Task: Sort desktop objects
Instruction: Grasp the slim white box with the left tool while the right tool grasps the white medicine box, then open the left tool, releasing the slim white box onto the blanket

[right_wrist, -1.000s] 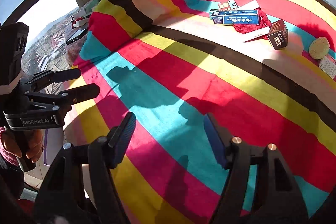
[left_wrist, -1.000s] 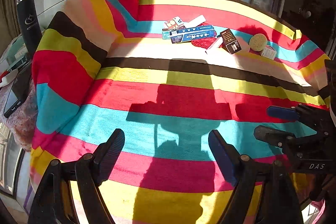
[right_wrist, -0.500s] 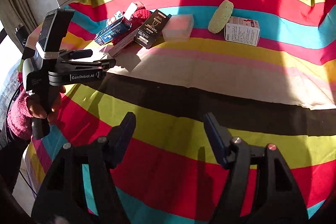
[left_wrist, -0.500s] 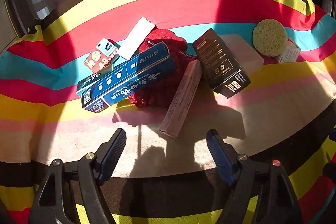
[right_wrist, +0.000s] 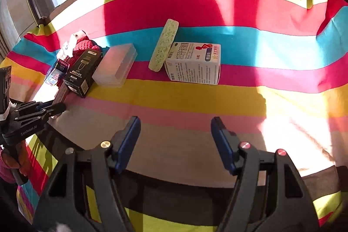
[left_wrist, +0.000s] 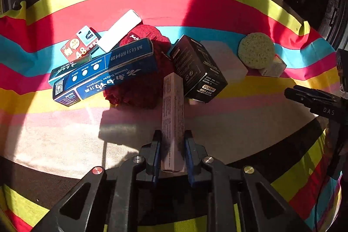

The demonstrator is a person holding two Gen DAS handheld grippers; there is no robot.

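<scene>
My left gripper (left_wrist: 173, 141) is shut on the near end of a long pale pink box (left_wrist: 173, 110), whose far end lies by a black box (left_wrist: 196, 67) and a dark red knitted item (left_wrist: 139, 84). A blue toothpaste box (left_wrist: 104, 75) lies on the knit, with a red card pack (left_wrist: 79, 45) and a white box (left_wrist: 119, 29) behind. My right gripper (right_wrist: 175, 141) is open and empty above the striped cloth (right_wrist: 195, 97), near a white medicine box (right_wrist: 193, 62), a green sponge (right_wrist: 164, 45) and a translucent case (right_wrist: 115, 66).
The left gripper (right_wrist: 50, 108) shows at the left edge of the right wrist view, with the held box against it. The right gripper (left_wrist: 315, 99) shows at the right edge of the left wrist view. The table's far edge and dark window frames lie behind the objects.
My left gripper has moved forward and shut on the long pale pink box. My right gripper has moved closer to the medicine box and sponge, still open.
</scene>
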